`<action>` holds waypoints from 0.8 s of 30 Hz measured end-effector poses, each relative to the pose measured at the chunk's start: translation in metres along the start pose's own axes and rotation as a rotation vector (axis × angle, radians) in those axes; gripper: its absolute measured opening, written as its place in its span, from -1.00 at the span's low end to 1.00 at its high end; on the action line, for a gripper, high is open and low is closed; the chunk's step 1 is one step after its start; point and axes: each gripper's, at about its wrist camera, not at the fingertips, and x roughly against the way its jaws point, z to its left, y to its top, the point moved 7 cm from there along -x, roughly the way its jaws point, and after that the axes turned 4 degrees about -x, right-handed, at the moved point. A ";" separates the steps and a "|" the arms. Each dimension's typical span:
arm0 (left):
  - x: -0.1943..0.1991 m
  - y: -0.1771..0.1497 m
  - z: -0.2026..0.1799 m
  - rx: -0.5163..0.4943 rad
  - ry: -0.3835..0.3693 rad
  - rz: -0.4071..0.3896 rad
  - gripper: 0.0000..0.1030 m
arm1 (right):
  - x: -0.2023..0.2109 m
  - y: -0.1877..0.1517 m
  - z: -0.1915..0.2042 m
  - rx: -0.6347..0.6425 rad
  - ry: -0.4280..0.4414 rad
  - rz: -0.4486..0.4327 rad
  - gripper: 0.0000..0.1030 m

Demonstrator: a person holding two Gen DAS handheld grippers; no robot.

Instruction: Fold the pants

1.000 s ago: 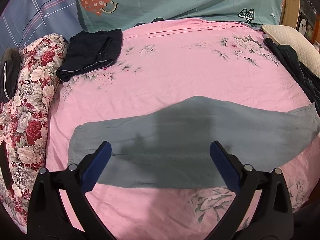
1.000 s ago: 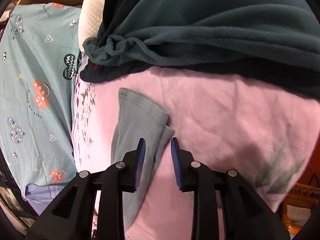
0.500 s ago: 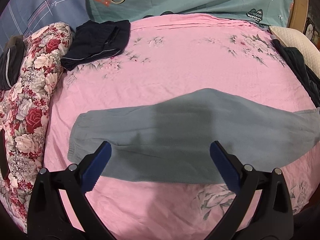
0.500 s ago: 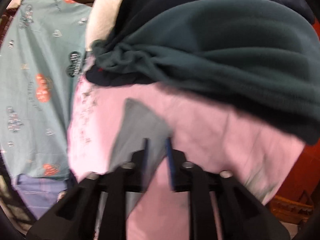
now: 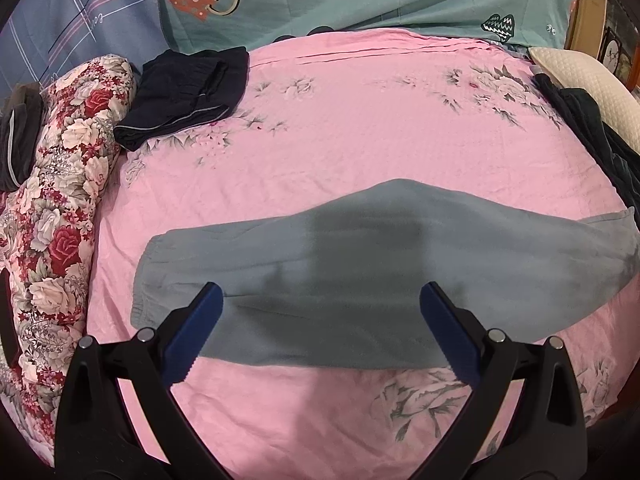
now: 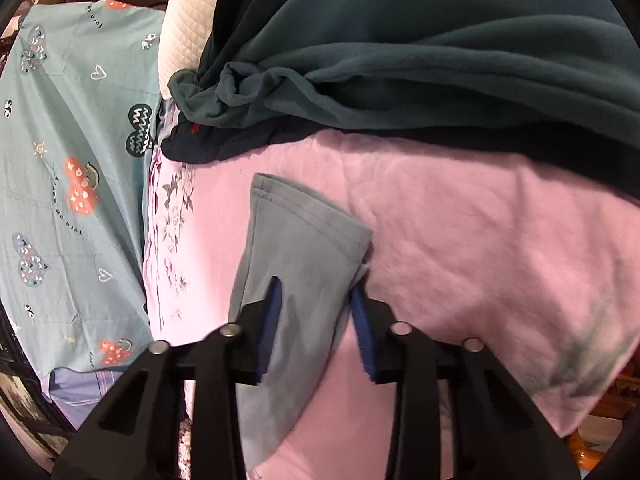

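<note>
Now: grey pants point(image 5: 360, 276) flat across pink bed point(image 5: 360, 132). Right hand-held gripper point(image 6: 316, 312) closing astride waistband end, not yet pinching; catch both layers. Left hand-held gripper point(image 5: 320, 312) spread wide above pants.

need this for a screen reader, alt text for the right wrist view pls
The right gripper is closing astride the end of grey-blue pants lying flat on a pink floral bedsheet. A dark green fleece is heaped behind, a teal heart-print quilt at left.
</note>
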 end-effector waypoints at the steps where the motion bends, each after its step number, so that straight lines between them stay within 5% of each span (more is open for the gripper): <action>1: 0.000 -0.001 0.001 0.002 0.004 0.002 0.95 | -0.001 0.000 -0.001 0.015 -0.017 -0.004 -0.76; 8: -0.001 -0.006 0.014 0.025 0.023 0.010 0.95 | 0.013 -0.008 0.030 0.157 -0.036 -0.089 -0.92; 14: -0.002 -0.010 0.022 0.043 0.025 0.008 0.95 | 0.034 -0.042 0.116 0.506 -0.037 -0.187 -0.92; 20: -0.002 -0.026 0.040 0.099 0.027 0.022 0.95 | 0.018 -0.146 0.210 0.984 0.000 -0.196 -0.92; 24: -0.002 -0.046 0.059 0.147 0.040 0.048 0.95 | -0.035 -0.250 0.227 1.331 0.012 -0.079 -0.92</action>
